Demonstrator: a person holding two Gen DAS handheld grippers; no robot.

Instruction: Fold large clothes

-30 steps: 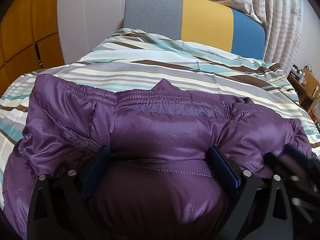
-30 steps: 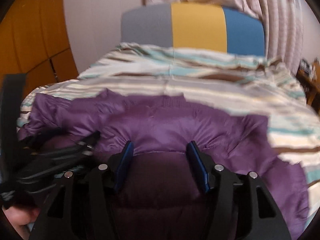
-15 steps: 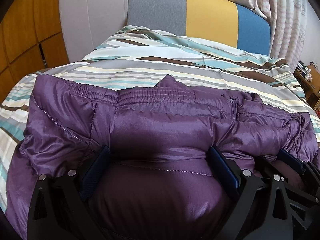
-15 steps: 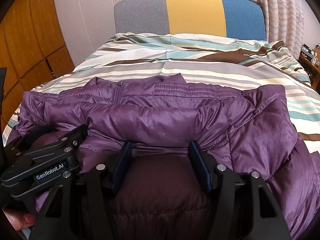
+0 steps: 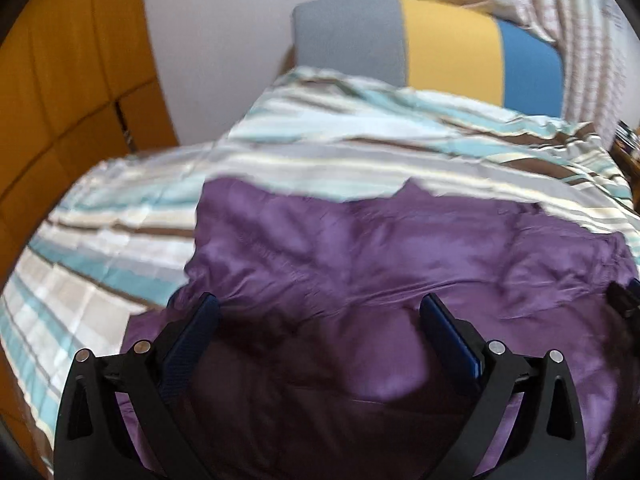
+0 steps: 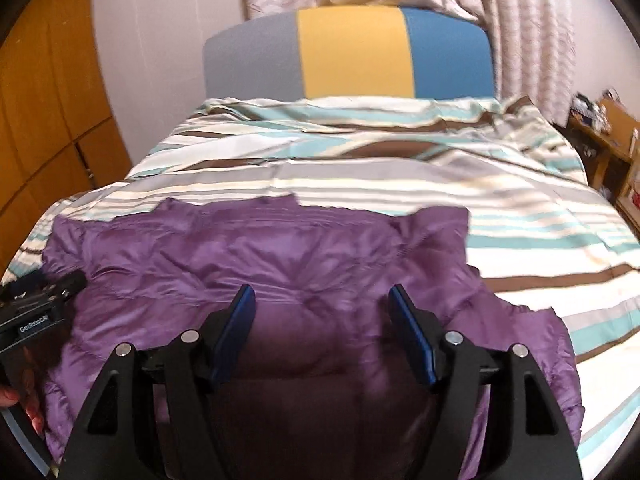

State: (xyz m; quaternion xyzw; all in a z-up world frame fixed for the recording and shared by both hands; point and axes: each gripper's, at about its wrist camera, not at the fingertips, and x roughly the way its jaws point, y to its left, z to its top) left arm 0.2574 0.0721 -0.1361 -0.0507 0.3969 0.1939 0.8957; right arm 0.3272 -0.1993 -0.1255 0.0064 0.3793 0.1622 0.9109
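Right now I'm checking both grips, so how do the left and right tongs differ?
1. The left tongs gape wider than the right tongs.
2. The left tongs sit near the jacket's left edge, the right tongs nearer its right edge.

Shared: both have blue pads, stand open over the purple jacket and clamp nothing.

Raised fold of purple jacket (image 6: 280, 256) now flattened; both grippers pulled back.
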